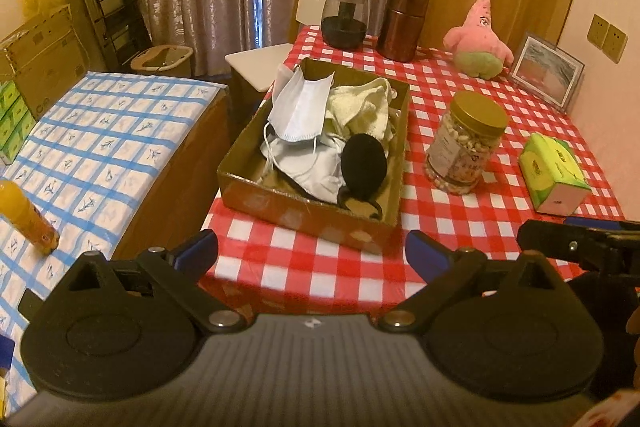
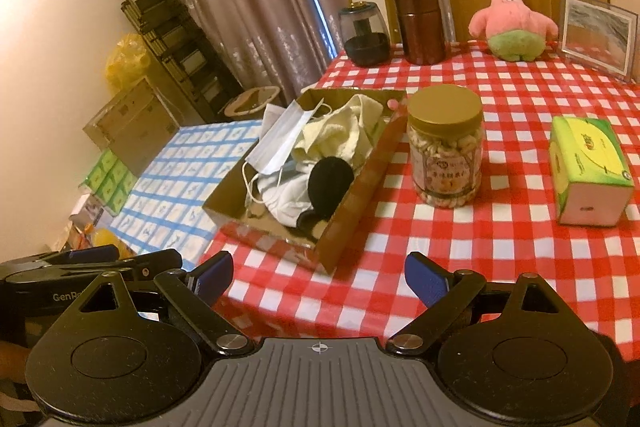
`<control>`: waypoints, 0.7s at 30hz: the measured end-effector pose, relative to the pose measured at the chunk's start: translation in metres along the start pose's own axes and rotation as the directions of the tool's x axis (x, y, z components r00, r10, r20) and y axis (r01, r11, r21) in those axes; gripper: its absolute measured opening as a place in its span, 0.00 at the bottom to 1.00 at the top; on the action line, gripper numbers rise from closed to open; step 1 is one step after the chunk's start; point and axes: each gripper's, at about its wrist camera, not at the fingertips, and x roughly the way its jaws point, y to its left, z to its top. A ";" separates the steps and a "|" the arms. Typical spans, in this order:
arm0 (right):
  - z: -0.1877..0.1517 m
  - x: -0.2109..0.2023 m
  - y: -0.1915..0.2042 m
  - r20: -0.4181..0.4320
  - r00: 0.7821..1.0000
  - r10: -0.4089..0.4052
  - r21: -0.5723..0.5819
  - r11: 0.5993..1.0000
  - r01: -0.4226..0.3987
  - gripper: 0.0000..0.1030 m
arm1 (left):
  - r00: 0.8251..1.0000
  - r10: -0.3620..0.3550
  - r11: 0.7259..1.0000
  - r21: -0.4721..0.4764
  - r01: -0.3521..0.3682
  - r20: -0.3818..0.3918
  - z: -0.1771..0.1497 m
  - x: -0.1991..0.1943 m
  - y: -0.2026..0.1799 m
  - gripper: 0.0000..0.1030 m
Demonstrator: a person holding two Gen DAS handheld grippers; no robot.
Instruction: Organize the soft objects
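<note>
Your left gripper (image 1: 312, 247) hovers over the near edge of the red-checked tabletop (image 1: 460, 227) with its fingers (image 1: 198, 247) spread wide and nothing between them. Your right gripper (image 2: 318, 273) hangs beside it over the same edge, its fingers (image 2: 424, 277) likewise wide apart and empty.

The cardboard box (image 1: 304, 211) sits on the tabletop just ahead of both grippers, at the table's left edge. It holds the soft objects: a pale blue face mask (image 1: 300, 107) draped over the far left corner, a cream towel (image 1: 360, 107) against the far wall, white cloth (image 1: 316, 171) underneath, and a black round pad (image 1: 364, 165) resting toward the near right side.

To the right of the box stands a gold-lidded jar (image 2: 446, 147), close to the box wall but apart from it. A green tissue box (image 2: 588, 171) lies further right. A pink plush star (image 2: 512, 23) stands upright at the far end, well apart from the box.
</note>
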 end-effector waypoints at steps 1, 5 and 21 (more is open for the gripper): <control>-0.003 -0.003 0.001 -0.003 1.000 -0.003 -0.002 1.000 0.003 0.89 | 1.000 0.001 1.000 -0.001 -0.001 0.001 -0.003 -0.004 -0.001 0.96; -0.015 -0.012 0.004 -0.013 1.000 -0.016 -0.001 1.000 0.016 0.89 | 1.000 0.017 1.000 0.025 -0.017 0.007 -0.011 -0.016 -0.008 0.96; -0.060 -0.033 0.017 0.002 0.996 -0.088 -0.003 0.996 0.088 0.89 | 1.000 0.019 0.997 0.078 -0.019 -0.003 -0.041 -0.038 -0.019 0.97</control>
